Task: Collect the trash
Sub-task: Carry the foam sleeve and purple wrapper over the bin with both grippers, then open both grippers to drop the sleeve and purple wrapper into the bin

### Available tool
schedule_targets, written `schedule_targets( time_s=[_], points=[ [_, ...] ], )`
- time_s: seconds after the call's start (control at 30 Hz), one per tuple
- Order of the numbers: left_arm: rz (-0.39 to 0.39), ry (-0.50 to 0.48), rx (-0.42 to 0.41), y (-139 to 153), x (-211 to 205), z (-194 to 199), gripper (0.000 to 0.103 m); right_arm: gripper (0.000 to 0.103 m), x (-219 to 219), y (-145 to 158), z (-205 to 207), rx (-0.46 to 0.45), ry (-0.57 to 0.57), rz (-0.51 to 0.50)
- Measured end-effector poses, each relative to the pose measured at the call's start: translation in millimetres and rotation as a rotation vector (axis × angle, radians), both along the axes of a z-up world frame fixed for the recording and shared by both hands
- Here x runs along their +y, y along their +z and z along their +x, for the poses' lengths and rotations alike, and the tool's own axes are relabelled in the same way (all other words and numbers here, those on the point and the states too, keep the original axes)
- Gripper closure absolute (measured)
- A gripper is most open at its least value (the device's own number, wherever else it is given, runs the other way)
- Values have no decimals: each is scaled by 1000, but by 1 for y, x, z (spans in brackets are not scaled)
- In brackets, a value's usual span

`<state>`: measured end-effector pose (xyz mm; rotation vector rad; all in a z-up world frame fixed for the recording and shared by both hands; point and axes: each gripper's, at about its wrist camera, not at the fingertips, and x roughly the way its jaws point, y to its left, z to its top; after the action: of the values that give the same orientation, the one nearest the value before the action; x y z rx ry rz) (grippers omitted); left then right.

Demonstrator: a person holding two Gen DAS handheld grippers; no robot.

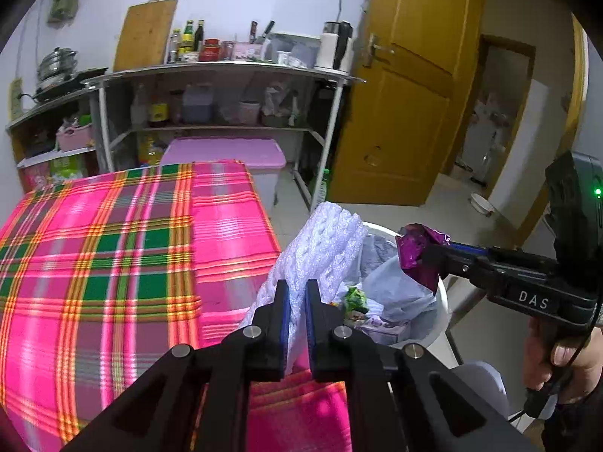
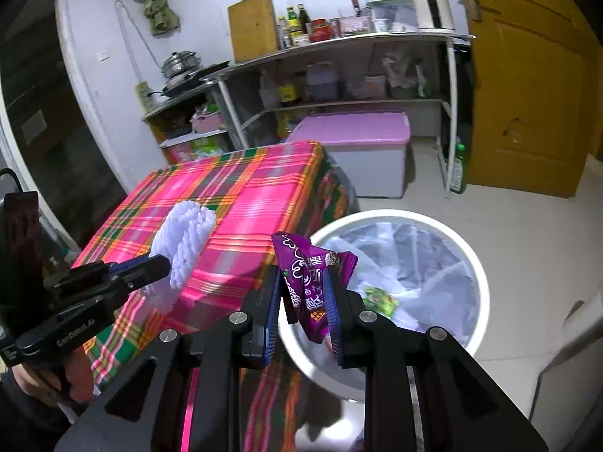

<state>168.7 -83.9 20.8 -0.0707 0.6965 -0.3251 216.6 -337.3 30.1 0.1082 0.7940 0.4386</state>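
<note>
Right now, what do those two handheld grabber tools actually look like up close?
Both are black plastic pistol-style tools. The left gripper and the right gripper each have two flat black fingers lined with ribbed blue pads, joined by silver pins. The right one's side reads "DAS" and it shows a small green light; the left one's side reads "GenRobot.AI". A thin black cable hangs from the right handle.

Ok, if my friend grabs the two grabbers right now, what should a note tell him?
Left gripper: shut on the white foam net, by the edge of the checked table, beside the bin.
Right gripper: shut on the purple snack wrapper, at the near rim of the white bin.
Done: both pieces picked up; the bin already holds a plastic liner and some trash.
Left: bring each piece over the bin, open the jaws, let it drop in.
</note>
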Motion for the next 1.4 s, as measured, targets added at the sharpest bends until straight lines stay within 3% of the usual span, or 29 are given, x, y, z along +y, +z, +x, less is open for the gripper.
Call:
schedule_targets(
  time_s=[0.57,0.8,1.07,1.3,1.4],
  points=[
    [10,-117,107,-40,-55,50,95,79,-44,-46,23,116,-99,3],
    [18,-157,162,-59,-75,74,95,70,-58,-65,34,169,-122,4],
    [3,-171,203,-73,-81,88,72,65,-60,-71,36,183,-116,-8],
    [-18,-162,202,-71,-76,84,71,64,-56,-71,34,169,-113,-24],
    [-20,-155,194,-67,-72,80,71,58,-56,-68,31,157,-114,-31]
  ],
)
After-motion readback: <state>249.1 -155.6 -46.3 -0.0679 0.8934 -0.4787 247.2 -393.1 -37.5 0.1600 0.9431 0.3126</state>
